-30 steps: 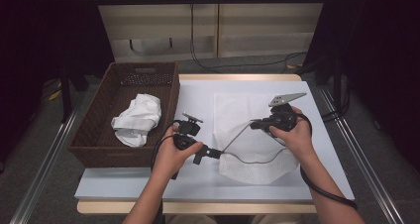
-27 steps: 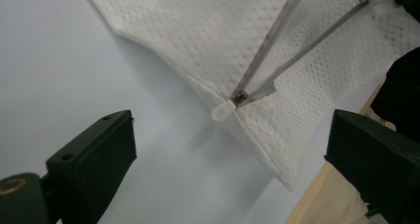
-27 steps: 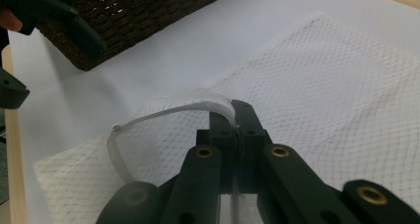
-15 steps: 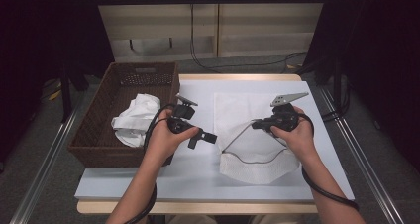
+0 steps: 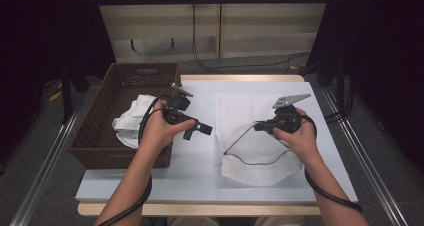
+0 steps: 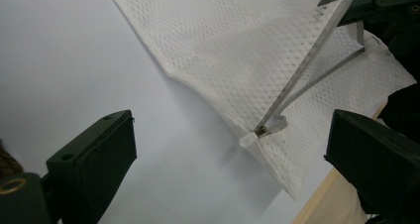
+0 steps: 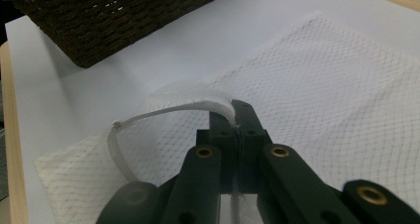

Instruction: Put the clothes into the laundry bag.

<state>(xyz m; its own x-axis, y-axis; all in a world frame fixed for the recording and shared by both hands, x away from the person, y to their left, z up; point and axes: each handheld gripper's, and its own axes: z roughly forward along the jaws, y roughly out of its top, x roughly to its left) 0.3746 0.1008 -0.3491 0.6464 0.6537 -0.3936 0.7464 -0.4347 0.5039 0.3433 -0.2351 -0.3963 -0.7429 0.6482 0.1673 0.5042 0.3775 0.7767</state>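
A white mesh cloth (image 5: 250, 111) lies flat on the right half of the table. My right gripper (image 5: 257, 127) hovers over its middle, shut on a thin white strap (image 5: 240, 138) that runs taut down to the cloth's left edge. In the right gripper view the jaws (image 7: 236, 116) pinch that strap (image 7: 168, 109), which arches over the mesh cloth (image 7: 322, 75). My left gripper (image 5: 197, 131) is open beside the basket's right side, jaws pointing toward the cloth. In the left gripper view the open gripper (image 6: 233, 169) faces the cloth (image 6: 223, 50) and the stretched strap (image 6: 302, 65).
A brown wicker basket (image 5: 100, 131) stands at the table's left with a crumpled white cloth (image 5: 132, 118) inside. The basket (image 7: 114, 21) also appears at the top left of the right gripper view. Bare white tabletop (image 5: 195, 171) lies between basket and mesh cloth.
My left gripper has moved away from the table's front edge, up beside the basket, its jaws now pointing right. The right gripper has stayed put with the strap.
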